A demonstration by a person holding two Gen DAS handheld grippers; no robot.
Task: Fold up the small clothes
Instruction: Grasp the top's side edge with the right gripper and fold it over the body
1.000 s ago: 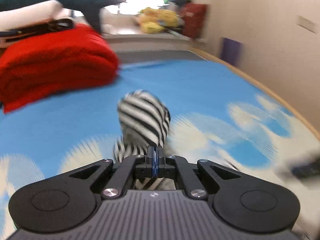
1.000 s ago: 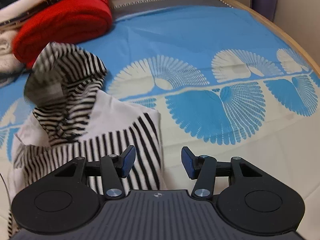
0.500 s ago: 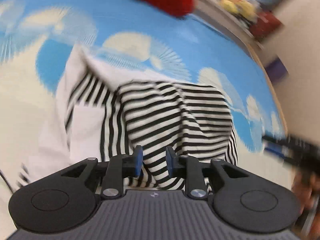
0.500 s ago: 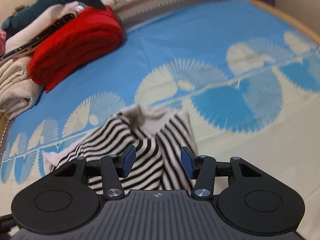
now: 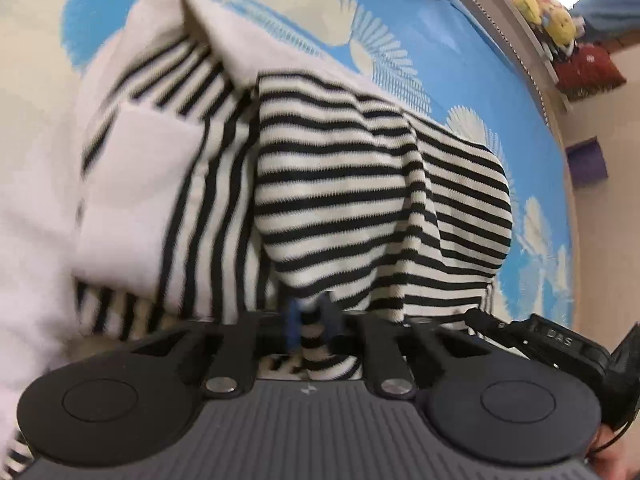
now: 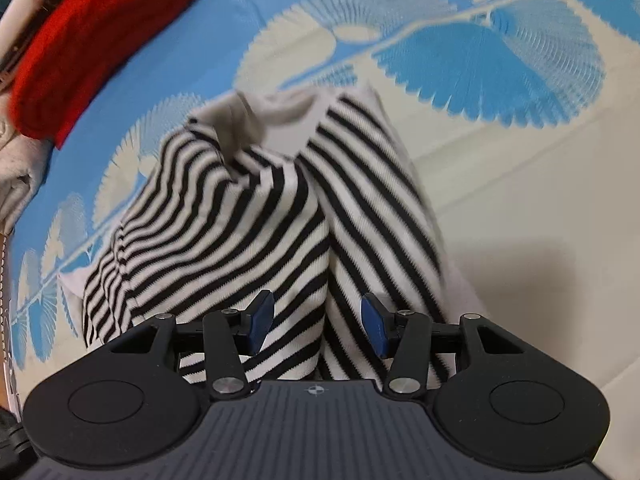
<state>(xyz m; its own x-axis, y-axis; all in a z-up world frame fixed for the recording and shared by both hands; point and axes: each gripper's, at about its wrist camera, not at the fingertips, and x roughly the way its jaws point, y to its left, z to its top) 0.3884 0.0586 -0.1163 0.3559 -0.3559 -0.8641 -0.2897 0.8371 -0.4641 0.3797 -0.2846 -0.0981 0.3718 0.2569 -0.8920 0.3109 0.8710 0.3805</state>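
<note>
A small black-and-white striped garment (image 5: 360,184) lies bunched on the blue and cream patterned bedspread (image 5: 360,12). My left gripper (image 5: 310,324) is low over its near edge, its blue pads shut on a fold of the striped cloth. My right gripper (image 6: 318,322) hovers open over the same garment (image 6: 248,220), which lies folded over itself with a white panel at the far end. Nothing is between its pads (image 6: 262,316). The right gripper's black body shows at the lower right of the left wrist view (image 5: 560,340).
A folded red garment (image 6: 92,40) lies on a pile of pale clothes (image 6: 20,176) at the far left. Plush toys (image 5: 548,20) sit on a ledge past the bed's far edge. A beige wall (image 5: 608,112) runs along the right side.
My left gripper was shut on the lifted cloth, opened as it swung down over the garment, and has shut on a fold at the near edge. My right gripper moved closer over the garment, still open.
</note>
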